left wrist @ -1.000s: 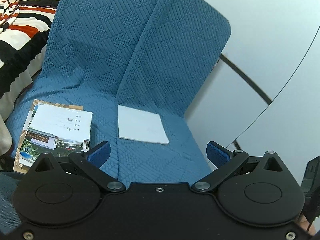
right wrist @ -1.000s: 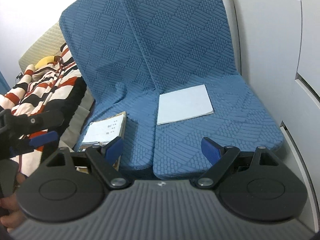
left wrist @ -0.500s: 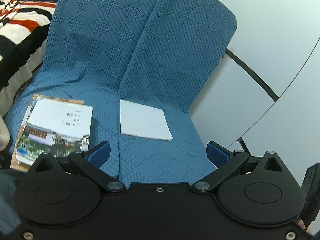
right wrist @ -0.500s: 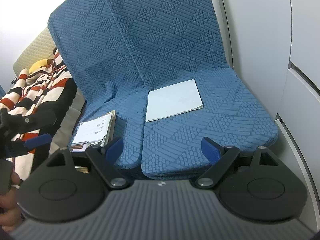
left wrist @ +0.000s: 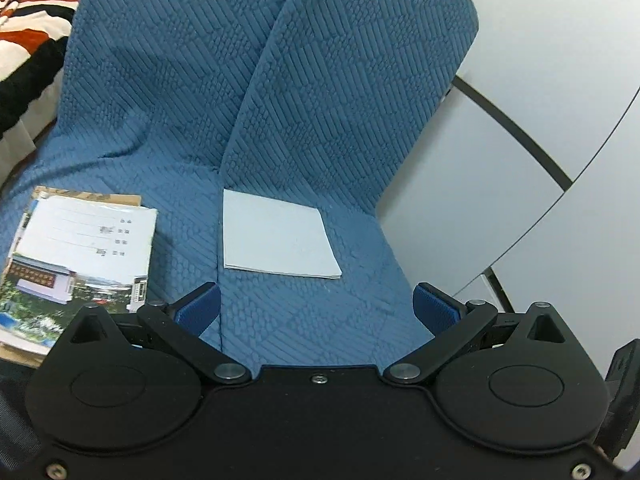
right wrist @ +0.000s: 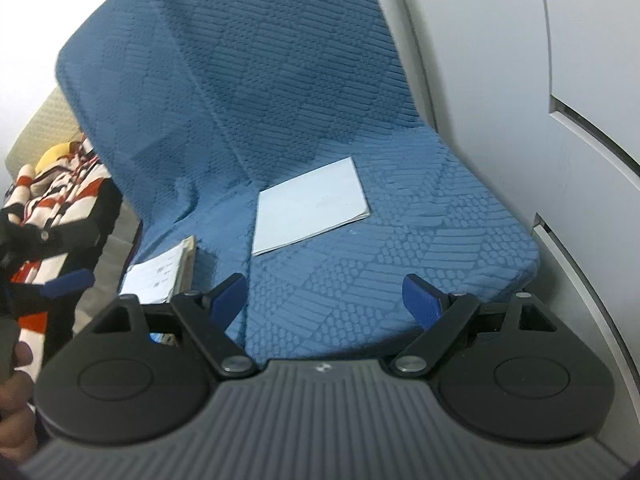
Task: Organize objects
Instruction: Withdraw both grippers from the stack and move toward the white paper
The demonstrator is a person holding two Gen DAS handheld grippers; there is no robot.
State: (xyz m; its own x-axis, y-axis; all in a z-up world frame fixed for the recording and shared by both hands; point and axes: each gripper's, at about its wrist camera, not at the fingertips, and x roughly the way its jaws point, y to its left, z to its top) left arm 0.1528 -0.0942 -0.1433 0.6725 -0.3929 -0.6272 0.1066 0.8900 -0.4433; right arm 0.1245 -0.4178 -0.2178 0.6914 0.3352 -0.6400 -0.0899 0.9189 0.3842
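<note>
Though printed, booklet cover text unreadable.

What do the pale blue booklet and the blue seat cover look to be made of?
Pale blue booklet: thin matte paper, seemingly a few sheets; it lies flat and layered edges show at its near corner. Blue seat cover: quilted or textured knit fabric, matte, with raised block patterns and soft folds; exact fibre unclear.

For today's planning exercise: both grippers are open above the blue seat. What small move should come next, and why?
Probably ease the right gripper toward the pale booklet: it lies flat and alone, apart from the stack of books, and both grippers are empty.
</note>
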